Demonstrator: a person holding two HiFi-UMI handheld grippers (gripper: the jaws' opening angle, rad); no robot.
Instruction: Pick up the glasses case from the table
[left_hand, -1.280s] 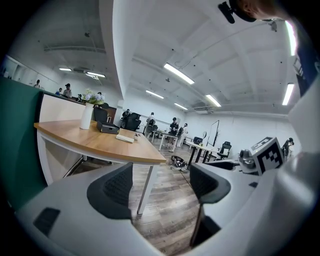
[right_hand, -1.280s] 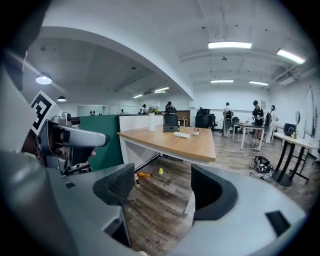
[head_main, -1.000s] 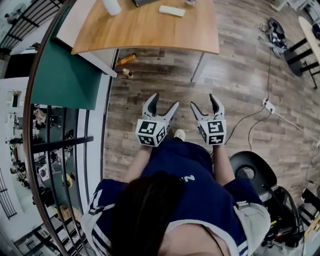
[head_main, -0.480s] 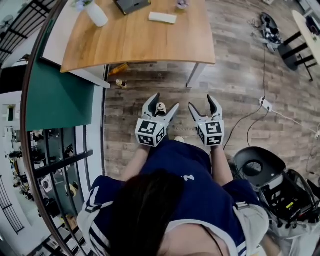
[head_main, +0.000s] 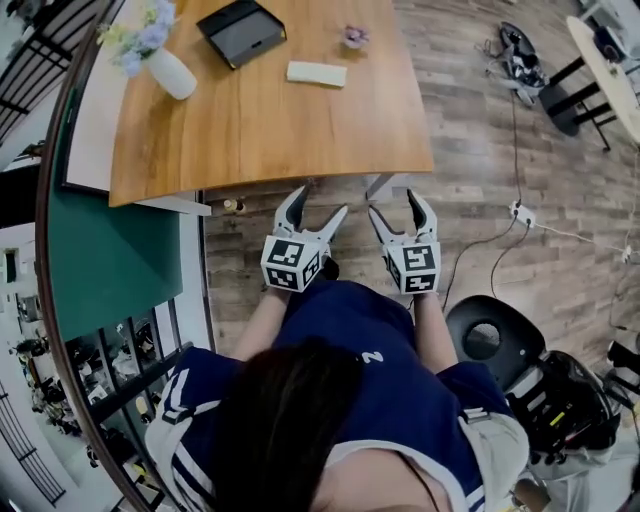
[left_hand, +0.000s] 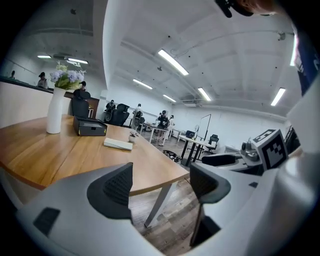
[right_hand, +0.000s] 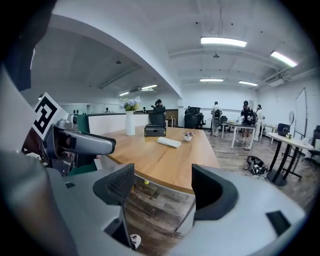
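Note:
A white oblong glasses case (head_main: 316, 73) lies flat on the far part of the wooden table (head_main: 260, 140); it also shows small as the case (left_hand: 118, 144) and the case (right_hand: 169, 142) in the gripper views. My left gripper (head_main: 318, 203) and right gripper (head_main: 395, 204) hover side by side at the table's near edge, well short of the case. Both are open with nothing between their jaws. In the left gripper view the left gripper (left_hand: 160, 185) frames the table edge and floor. The right gripper (right_hand: 165, 189) does the same in its own view.
On the table stand a white vase of flowers (head_main: 165, 65), a black box (head_main: 241, 31) and a small pot (head_main: 354, 38) beside the case. A green partition (head_main: 110, 260) runs along the left. A black chair (head_main: 487, 340) is at my right, with cables (head_main: 520, 62) on the floor.
The table has drawn much closer: both grippers went from over bare floor to its near edge. The vase and the black box have come into view. Both pairs of jaws stayed open.

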